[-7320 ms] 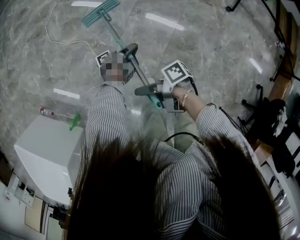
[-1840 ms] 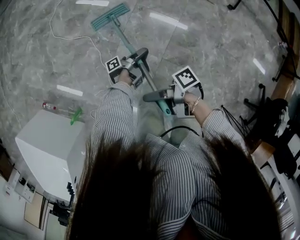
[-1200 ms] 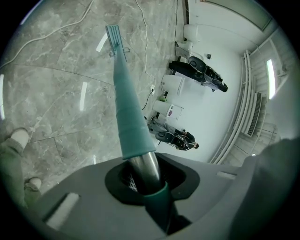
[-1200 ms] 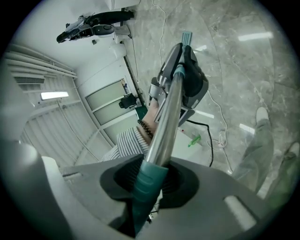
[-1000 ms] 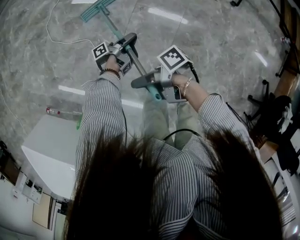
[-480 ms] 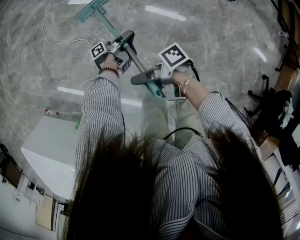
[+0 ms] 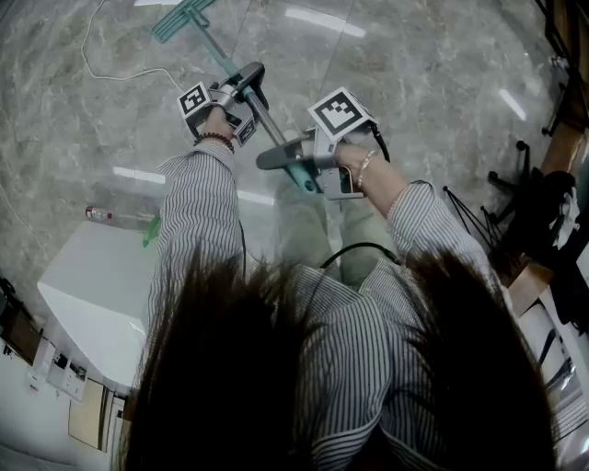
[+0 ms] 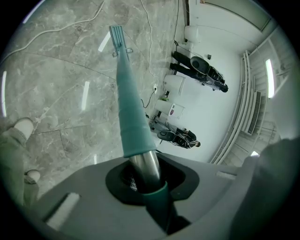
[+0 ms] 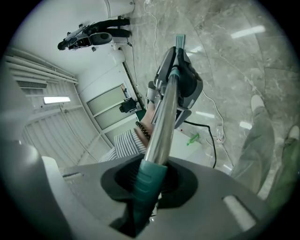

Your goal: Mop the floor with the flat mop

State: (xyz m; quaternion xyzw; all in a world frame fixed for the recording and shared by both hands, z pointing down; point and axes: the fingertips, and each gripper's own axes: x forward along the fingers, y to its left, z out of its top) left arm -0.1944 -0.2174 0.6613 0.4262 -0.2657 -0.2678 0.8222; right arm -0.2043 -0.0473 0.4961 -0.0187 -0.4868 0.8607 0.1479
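The flat mop's teal head point(image 7: 181, 18) lies on the grey marble floor point(image 7: 414, 83) at the top of the head view. Its handle point(image 7: 267, 124) runs down and right toward me. My left gripper point(image 7: 241, 87) is shut on the handle's middle. My right gripper point(image 7: 281, 158) is shut on the handle near its teal end grip point(image 7: 302, 178). In the left gripper view the teal sleeve point(image 8: 130, 112) runs out to the mop head point(image 8: 117, 36). The right gripper view looks along the steel tube point(image 9: 161, 124) to the left gripper point(image 9: 180, 86).
A white box-like unit point(image 7: 97, 304) stands at my left, with a clear bottle point(image 7: 115, 216) and a green item point(image 7: 150, 230) beside it. A white cable point(image 7: 110, 69) loops over the floor at the upper left. Black stands and furniture point(image 7: 543, 212) line the right side.
Over the frames the mop head has slid up and left, farther from me, and both grippers have followed the handle that way. In the last half second little has moved.
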